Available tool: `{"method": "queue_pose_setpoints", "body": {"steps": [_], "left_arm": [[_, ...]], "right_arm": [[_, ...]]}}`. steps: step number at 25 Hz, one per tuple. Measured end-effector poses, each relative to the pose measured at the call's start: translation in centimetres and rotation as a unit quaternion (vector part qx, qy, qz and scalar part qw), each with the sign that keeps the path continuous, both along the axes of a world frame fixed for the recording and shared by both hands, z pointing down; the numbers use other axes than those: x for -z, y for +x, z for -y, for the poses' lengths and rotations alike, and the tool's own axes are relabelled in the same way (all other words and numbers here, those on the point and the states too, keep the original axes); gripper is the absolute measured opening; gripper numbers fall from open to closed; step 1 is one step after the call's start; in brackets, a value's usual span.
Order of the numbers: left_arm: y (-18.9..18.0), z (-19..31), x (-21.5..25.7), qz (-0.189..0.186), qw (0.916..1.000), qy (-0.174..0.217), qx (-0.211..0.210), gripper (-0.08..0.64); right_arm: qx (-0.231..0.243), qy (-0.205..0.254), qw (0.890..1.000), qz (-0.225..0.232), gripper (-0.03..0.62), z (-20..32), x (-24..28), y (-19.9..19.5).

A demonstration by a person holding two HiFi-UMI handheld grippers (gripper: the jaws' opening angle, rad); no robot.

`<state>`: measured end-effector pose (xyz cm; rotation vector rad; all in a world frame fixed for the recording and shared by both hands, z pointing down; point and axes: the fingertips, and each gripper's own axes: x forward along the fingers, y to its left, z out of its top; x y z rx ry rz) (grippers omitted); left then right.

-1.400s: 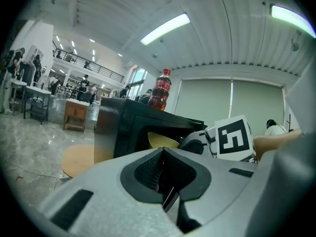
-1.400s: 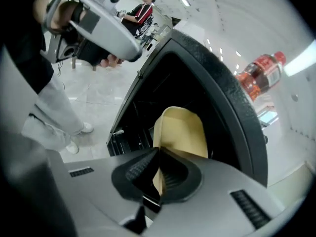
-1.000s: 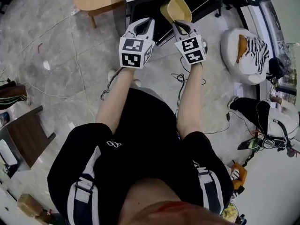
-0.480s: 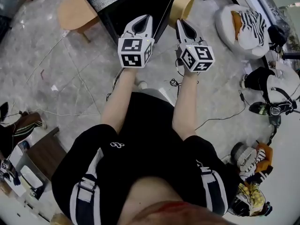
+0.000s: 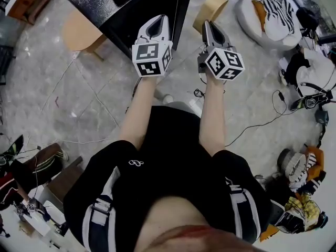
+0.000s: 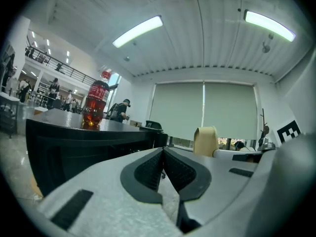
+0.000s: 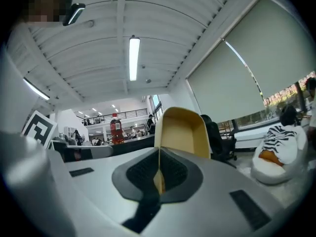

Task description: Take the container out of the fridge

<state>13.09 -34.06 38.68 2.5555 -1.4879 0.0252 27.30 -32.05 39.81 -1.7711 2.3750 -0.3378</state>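
No fridge and no container show in any view. My left gripper (image 5: 159,20) and right gripper (image 5: 207,25) are held out side by side in front of the person, both shut with nothing between the jaws. In the left gripper view the left gripper (image 6: 164,150) points over a black table (image 6: 84,142), with its ribbed pads pressed together. In the right gripper view the right gripper (image 7: 158,155) points at a tan chair back (image 7: 180,132), its jaws meeting in a thin line.
A red drink bottle (image 6: 95,104) stands on the black table (image 5: 140,8). A round wooden stool (image 5: 80,31) is left of it, and the tan chair (image 5: 212,6) right of it. A white beanbag (image 5: 258,17) with a striped cushion, bags and cables lie on the floor at right.
The person has turned and stepped, so the black table and stool have slid left and nearer under the grippers. Both grippers stay shut and empty, held side by side.
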Motion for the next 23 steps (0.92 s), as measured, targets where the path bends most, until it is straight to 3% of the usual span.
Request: {"method": "queue_pose_setpoints", "body": {"steps": [23], "left_arm": [[-0.2,-1.0,1.3,0.005,0.9998,0.017,0.001,0.009]], "right_arm": [[-0.006,0.022,1.000,-0.006,0.014,-0.7,1.2,0.5]]}}
